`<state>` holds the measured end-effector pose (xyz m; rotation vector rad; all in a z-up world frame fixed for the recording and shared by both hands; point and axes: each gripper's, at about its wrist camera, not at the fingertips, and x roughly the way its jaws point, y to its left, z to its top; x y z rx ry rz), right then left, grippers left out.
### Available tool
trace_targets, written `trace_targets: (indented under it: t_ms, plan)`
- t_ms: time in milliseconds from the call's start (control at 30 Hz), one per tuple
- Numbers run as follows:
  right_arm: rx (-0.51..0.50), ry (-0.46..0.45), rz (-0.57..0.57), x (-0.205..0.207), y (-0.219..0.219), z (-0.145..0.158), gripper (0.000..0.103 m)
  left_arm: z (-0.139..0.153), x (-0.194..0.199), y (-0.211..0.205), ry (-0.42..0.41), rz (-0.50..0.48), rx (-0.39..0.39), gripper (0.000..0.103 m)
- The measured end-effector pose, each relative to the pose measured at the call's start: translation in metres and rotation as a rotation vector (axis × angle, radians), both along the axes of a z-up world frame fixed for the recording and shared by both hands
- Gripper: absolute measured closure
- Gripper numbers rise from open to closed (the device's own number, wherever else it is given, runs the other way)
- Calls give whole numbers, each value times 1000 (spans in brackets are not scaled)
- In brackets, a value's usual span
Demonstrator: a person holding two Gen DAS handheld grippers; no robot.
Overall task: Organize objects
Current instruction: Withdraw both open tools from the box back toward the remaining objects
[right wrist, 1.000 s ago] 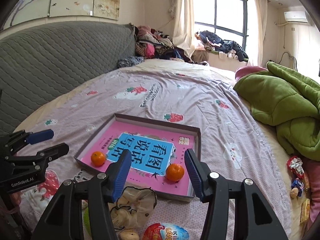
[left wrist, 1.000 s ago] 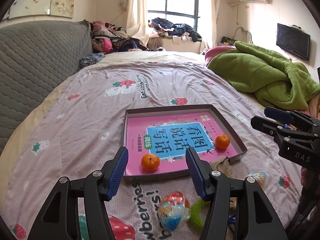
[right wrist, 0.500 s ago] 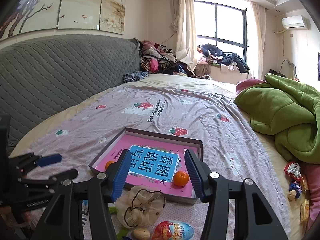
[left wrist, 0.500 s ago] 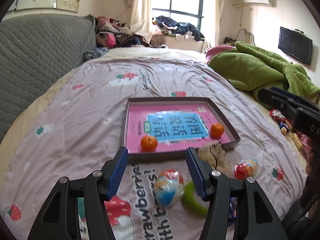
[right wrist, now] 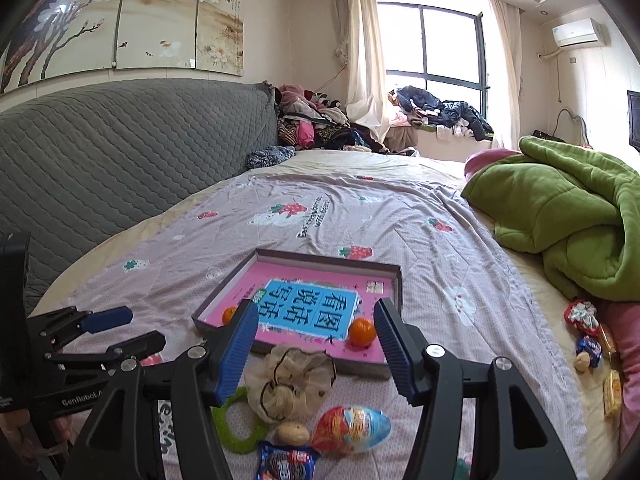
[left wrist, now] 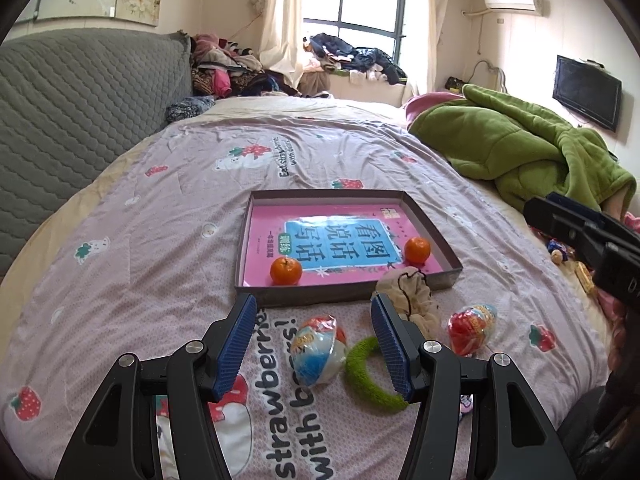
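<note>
A shallow grey box [left wrist: 348, 294] with a pink book in it lies on the bed and holds two tangerines [left wrist: 285, 271] [left wrist: 417, 250]. In front of it lie a foil egg [left wrist: 318, 350], a green ring [left wrist: 370, 376], a beige scrunchie [left wrist: 412, 300] and a second foil egg [left wrist: 472, 324]. My left gripper [left wrist: 314, 344] is open and empty above the near egg. My right gripper [right wrist: 316, 342] is open and empty above the scrunchie [right wrist: 290, 380], with an egg [right wrist: 352, 428], a small nut-like object [right wrist: 292, 432] and a wrapped snack [right wrist: 286, 460] below it.
A green blanket [left wrist: 520, 156] is heaped at the right of the bed. Wrapped snacks [right wrist: 588, 336] lie by the right edge. A grey padded headboard [right wrist: 120, 152] runs along the left. Clothes [right wrist: 316, 124] are piled by the window.
Both grippers have pulled back and risen from the box. More of the loose items in front of the box have come into view. Both stay open.
</note>
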<state>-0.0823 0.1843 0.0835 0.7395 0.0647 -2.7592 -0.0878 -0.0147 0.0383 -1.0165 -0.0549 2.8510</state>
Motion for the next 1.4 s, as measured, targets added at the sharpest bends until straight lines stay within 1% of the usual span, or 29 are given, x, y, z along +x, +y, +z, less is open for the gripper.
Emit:
trace_targets:
  t_ms: [133, 267, 467, 667, 1033, 1400]
  plan:
    - [0, -28, -4, 9, 3, -10, 42, -5, 6, 7, -22, -13, -4, 41]
    - [1, -47, -4, 18, 3, -20, 38, -12, 10, 12, -45, -22, -5, 41]
    - [-6, -68, 1, 29, 2, -29, 37, -20, 15, 22, -68, -37, -22, 41]
    - [2, -101, 3, 34, 2, -40, 37, -31, 17, 24, -105, -41, -17, 41]
    - [16, -135, 8, 42, 0, -53, 37, -43, 23, 31, -142, -50, -28, 41]
    - [23, -176, 10, 47, -2, -68, 36, -52, 23, 30, -177, -38, -16, 41]
